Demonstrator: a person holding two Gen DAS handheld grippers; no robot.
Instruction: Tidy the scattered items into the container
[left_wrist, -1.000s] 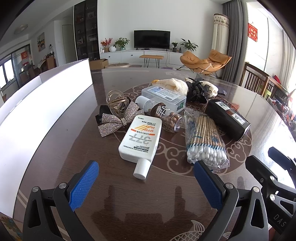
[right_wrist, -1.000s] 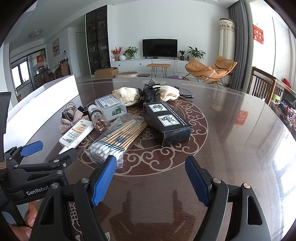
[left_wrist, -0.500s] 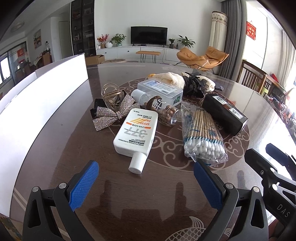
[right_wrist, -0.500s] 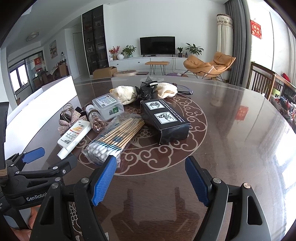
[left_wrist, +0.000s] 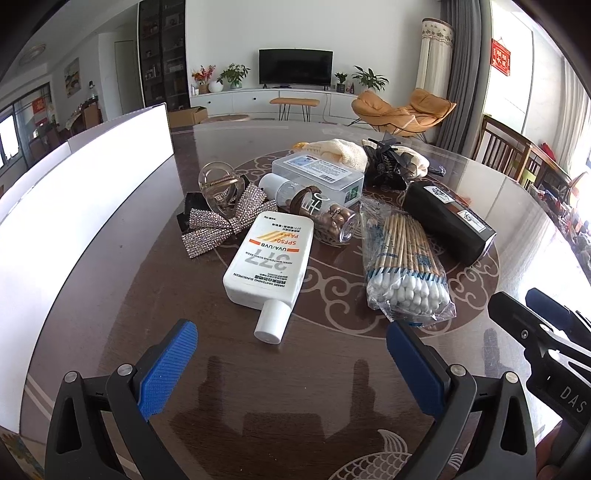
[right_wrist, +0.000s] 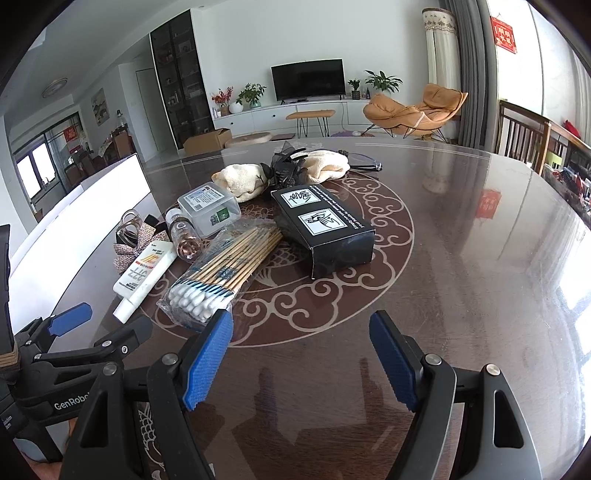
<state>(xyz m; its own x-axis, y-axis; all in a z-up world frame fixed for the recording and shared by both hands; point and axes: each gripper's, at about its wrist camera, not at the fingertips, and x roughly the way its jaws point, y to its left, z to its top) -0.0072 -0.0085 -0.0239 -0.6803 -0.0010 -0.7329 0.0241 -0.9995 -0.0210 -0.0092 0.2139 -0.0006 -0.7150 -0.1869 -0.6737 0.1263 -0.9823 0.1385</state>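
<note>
- Left claw (left_wrist: 291, 354) gapes wide, empty; sunscreen (left_wrist: 271, 258) just ahead of it.
- Right claw (right_wrist: 301, 350) gapes wide, empty; swabs (right_wrist: 221, 275) ahead-left.
- White container (left_wrist: 74, 206) left of both; inside hidden.

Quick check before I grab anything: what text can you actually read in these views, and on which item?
"377", "SPF50", "UVA/UVB": white sunscreen bottle.
"GenRobo", cut off: left gripper body.
"DAS", cut off: right gripper body.
Black box: small print unreadable.
Clear plastic case label: too small.
Red wall hanging: blurred.
</note>
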